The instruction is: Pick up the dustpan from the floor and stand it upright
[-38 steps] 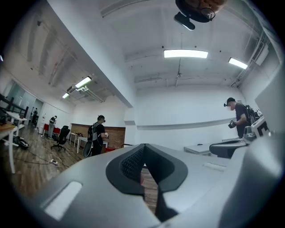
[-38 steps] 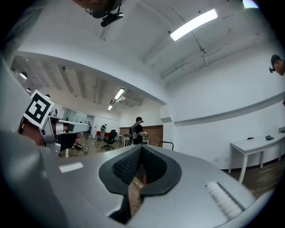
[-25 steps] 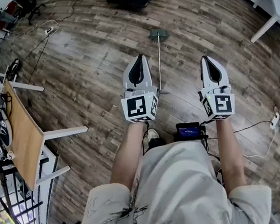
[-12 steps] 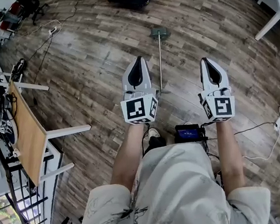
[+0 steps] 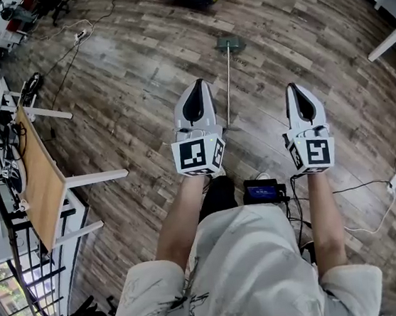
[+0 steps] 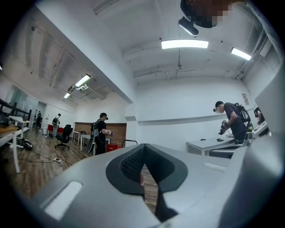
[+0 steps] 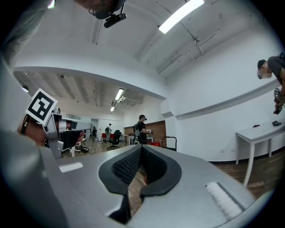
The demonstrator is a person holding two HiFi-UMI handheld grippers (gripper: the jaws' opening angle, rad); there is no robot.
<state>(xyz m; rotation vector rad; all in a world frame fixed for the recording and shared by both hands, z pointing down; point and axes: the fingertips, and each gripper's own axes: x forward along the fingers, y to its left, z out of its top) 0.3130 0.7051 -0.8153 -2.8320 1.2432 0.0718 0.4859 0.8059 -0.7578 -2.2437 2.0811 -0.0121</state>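
we see dustpan (image 5: pixel 228 71) lying flat on wood-plank floor (image 5: pixel 119 99), pan end far from us. its long handle runs between left gripper (image 5: pixel 198 83) and right gripper (image 5: pixel 292 87), nearer left. neither touches dustpan; both jaws pressed together, empty. wood-top table (image 5: pixel 39 173) well left of dustpan.

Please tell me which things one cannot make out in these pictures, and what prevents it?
- Grey-green long-handled dustpan on the wooden floor: too small in the head view to tell which side faces up.
- Same dustpan: missing from both gripper views; the grey bodies of the left gripper and right gripper cover the floor below.
- Small black device with blue screen: display too small to read.
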